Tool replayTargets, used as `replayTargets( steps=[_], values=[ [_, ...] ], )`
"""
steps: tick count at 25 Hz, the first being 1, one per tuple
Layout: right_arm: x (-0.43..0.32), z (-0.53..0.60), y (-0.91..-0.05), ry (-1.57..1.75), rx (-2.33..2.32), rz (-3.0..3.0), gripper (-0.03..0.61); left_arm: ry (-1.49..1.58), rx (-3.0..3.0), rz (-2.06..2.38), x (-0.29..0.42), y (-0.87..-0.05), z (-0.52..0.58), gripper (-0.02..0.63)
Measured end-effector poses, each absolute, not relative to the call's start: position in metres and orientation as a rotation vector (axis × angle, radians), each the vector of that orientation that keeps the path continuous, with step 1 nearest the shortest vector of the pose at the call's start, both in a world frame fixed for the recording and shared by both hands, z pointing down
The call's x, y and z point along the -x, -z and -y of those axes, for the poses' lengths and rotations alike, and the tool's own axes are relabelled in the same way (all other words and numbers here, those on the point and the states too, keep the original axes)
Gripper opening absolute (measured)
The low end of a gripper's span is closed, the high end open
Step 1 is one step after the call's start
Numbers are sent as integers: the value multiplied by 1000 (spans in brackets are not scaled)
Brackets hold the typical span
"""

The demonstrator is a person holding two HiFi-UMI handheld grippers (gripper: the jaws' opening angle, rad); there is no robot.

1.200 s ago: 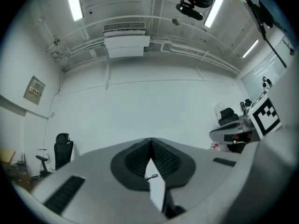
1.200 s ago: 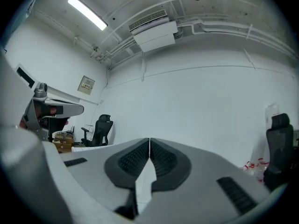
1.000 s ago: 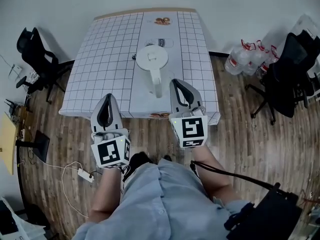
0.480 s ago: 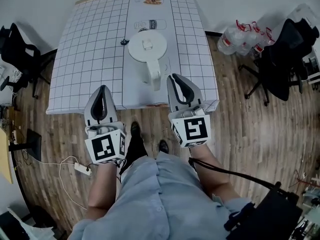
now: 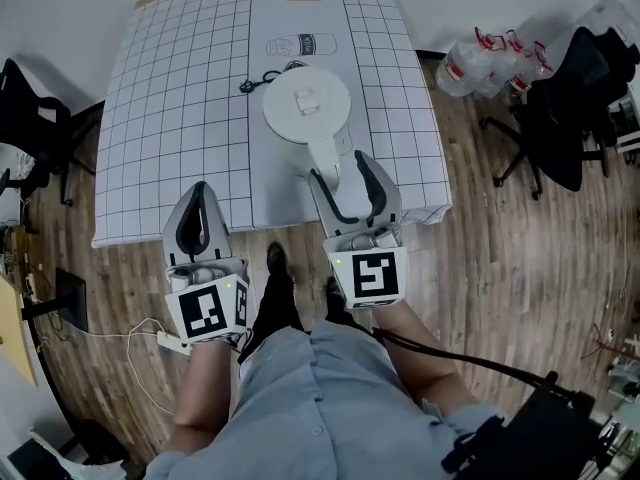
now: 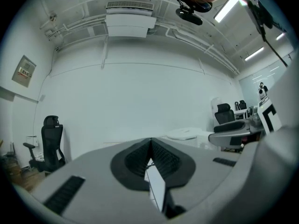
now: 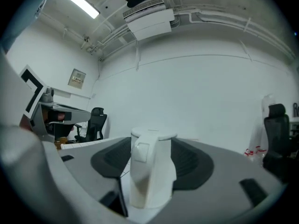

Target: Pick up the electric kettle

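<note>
- Since the earlier frames, the right hand-held gripper (image 5: 338, 168) has come forward over the bench (image 5: 180, 98) edge. Its jaws have just been opening and now stand wide apart on either side of the kettle (image 5: 307, 103) handle (image 5: 330, 148).
- Head view: the kettle stands upright near the bench's front edge, handle towards the person. The left hand-held gripper (image 5: 197, 193) hangs just off that edge, well apart from the kettle.
- Left gripper view: the left hand-held gripper (image 6: 151, 146) has its jaws together on nothing. The kettle's lid (image 6: 186, 133) shows beyond, to the right.
- Right gripper view: the kettle (image 7: 152, 139) fills the gap of the right hand-held gripper (image 7: 150, 164). Neither pad (image 7: 112, 160) seems to press on it.
- Step in hand: the reach looks about finished, and the grasp is not yet made.
- Next move, as I judge it: set the pads square on the handle, close firmly, then lift straight up so the kettle doesn't swing.
</note>
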State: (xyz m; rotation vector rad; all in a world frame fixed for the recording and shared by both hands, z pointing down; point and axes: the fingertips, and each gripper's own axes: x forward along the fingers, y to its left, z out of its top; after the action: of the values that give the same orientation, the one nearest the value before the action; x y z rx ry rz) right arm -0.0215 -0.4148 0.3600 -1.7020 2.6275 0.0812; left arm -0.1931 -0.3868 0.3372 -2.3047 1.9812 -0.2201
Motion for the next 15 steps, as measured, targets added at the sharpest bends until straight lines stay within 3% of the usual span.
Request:
replayTargets(
  steps=[15],
  values=[
    [33, 437, -478, 276, 2049, -2680, 253, 392, 2440, -2037, 241, -420, 410, 2]
  ],
)
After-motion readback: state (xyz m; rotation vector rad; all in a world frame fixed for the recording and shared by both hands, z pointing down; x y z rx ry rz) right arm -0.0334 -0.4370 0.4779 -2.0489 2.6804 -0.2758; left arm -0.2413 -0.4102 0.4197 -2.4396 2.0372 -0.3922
